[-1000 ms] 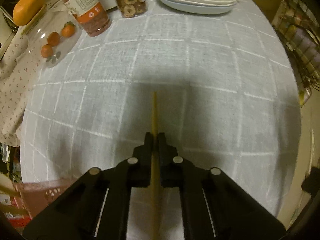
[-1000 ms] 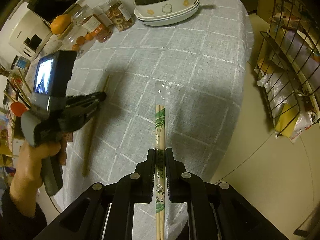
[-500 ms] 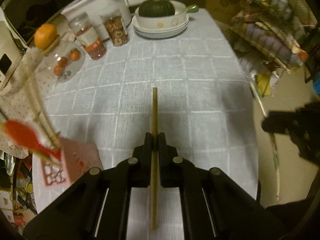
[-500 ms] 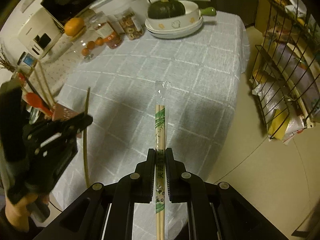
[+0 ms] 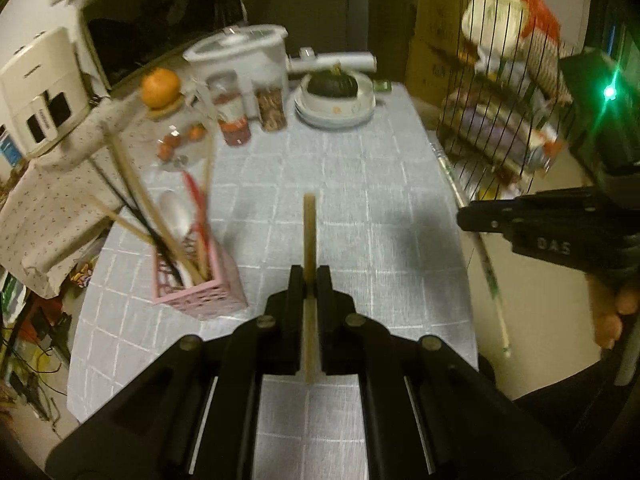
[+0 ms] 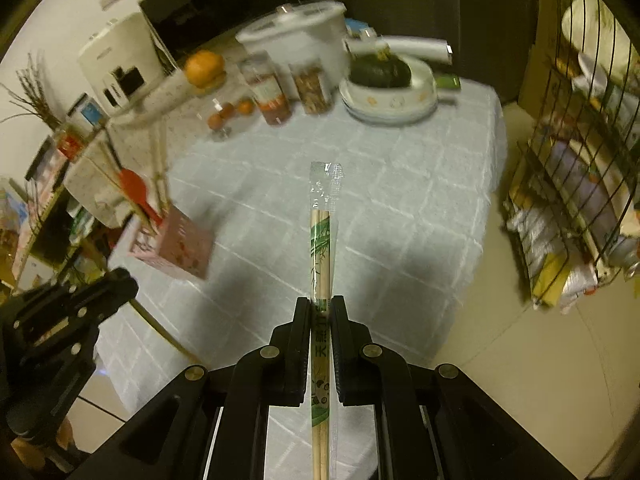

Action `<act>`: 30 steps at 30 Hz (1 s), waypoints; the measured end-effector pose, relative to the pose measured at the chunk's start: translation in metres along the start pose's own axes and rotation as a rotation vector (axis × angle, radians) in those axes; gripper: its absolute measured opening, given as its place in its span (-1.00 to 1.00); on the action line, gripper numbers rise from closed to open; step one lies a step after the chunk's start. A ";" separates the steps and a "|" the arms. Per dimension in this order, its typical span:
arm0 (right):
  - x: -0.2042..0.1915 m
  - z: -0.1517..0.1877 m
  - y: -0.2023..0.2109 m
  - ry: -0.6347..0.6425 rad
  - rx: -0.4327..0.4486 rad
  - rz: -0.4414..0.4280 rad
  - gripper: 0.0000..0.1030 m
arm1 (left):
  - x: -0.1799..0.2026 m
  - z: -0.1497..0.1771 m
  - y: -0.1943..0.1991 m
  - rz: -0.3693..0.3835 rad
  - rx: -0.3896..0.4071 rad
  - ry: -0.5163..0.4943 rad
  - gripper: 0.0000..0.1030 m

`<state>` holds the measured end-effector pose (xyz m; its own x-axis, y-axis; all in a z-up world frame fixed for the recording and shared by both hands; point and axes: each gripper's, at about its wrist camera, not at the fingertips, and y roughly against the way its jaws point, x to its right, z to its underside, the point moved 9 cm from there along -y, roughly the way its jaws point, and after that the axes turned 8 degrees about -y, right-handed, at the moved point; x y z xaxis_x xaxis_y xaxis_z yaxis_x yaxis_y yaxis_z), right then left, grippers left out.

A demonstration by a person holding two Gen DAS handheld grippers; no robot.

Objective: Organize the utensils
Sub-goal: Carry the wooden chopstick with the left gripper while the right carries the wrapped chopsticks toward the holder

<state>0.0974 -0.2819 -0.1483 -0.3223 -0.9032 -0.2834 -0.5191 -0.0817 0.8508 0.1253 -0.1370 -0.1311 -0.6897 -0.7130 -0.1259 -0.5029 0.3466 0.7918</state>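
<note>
You're mid-carry: both sticks are up off the grey checked tablecloth (image 5: 360, 184), not yet stowed. Your left gripper (image 5: 310, 276) is clamped on a single bare wooden chopstick (image 5: 309, 224), pointing to 12. Your right gripper (image 6: 321, 306) pinches a plastic-wrapped pair of bamboo chopsticks w/ green print (image 6: 321, 236). Next, I'd say: swing left toward the pink perforated utensil holder (image 5: 200, 296) at approx 10 o'clock, tip down, drop in.
</note>
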 end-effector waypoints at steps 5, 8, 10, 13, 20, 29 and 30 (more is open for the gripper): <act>-0.031 -0.017 0.017 0.049 0.101 -0.004 -0.81 | -0.022 -0.010 0.037 0.026 0.103 0.083 -0.87; -0.051 -0.028 0.022 0.062 0.157 -0.032 -0.81 | -0.037 -0.017 0.057 0.014 0.173 0.117 -0.87; -0.062 -0.032 0.024 0.068 0.184 -0.045 -0.81 | -0.050 -0.022 0.072 -0.011 0.229 0.146 -0.87; -0.079 -0.038 0.022 0.072 0.205 -0.068 -0.81 | -0.066 -0.028 0.091 -0.040 0.321 0.185 -0.87; -0.098 -0.037 0.008 0.078 0.191 -0.083 -0.81 | -0.102 -0.034 0.110 -0.151 0.441 0.246 -0.87; -0.095 -0.031 0.000 0.092 0.180 -0.056 -0.81 | -0.128 -0.030 0.076 -0.212 0.381 0.291 -0.87; -0.094 -0.031 0.000 0.091 0.179 -0.055 -0.81 | -0.129 -0.030 0.071 -0.214 0.370 0.287 -0.87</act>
<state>0.1522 -0.2104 -0.1084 -0.2215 -0.9344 -0.2790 -0.6690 -0.0626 0.7406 0.1942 -0.0391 -0.0407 -0.4065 -0.9122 -0.0521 -0.8036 0.3298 0.4954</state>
